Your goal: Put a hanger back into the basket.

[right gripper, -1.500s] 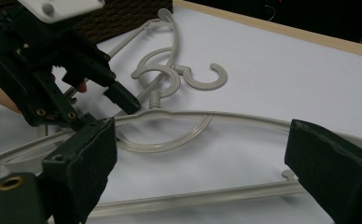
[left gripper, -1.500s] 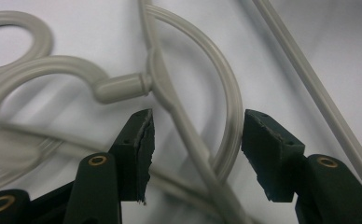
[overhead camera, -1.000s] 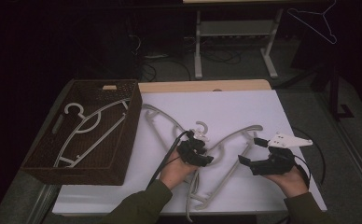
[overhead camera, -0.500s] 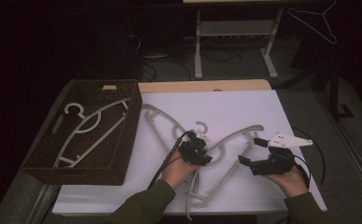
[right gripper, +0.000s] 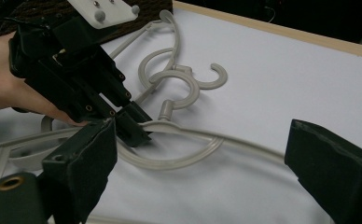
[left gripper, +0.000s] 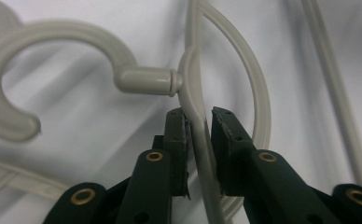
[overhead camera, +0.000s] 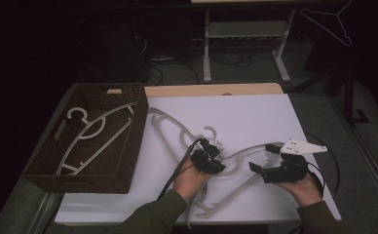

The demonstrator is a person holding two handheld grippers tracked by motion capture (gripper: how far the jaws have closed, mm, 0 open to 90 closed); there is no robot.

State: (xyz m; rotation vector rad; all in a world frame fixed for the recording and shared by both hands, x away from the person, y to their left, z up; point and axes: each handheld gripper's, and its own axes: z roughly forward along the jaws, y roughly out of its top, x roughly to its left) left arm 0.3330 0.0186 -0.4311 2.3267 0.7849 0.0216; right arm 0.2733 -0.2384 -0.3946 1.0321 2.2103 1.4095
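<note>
Hangers counted: three pale grey plastic ones, two lying tangled on the white table top [overhead camera: 255,117], one [overhead camera: 92,136] resting inside the woven basket [overhead camera: 128,165] at the left edge. Nearer hanger [overhead camera: 245,168] sprawled across the middle of the table, its hook [left gripper: 44,74] curling away at upper left in the left gripper view. Second hanger [overhead camera: 170,124] lying behind it, its far end close to the basket wall, its hook [right gripper: 207,77] overlapping the first one's hook in the right gripper view. Left gripper [overhead camera: 211,161] set around the nearer hanger's arm just below the hook neck, jaws narrow, pads close on either side of the plastic [left gripper: 198,126]. Right gripper [overhead camera: 262,161] near the same hanger's right arm, jaws spread wide, nothing between them. Black cable [overhead camera: 177,168] trailing from the left gripper over the table toward the person's sleeve [overhead camera: 153,217].
</note>
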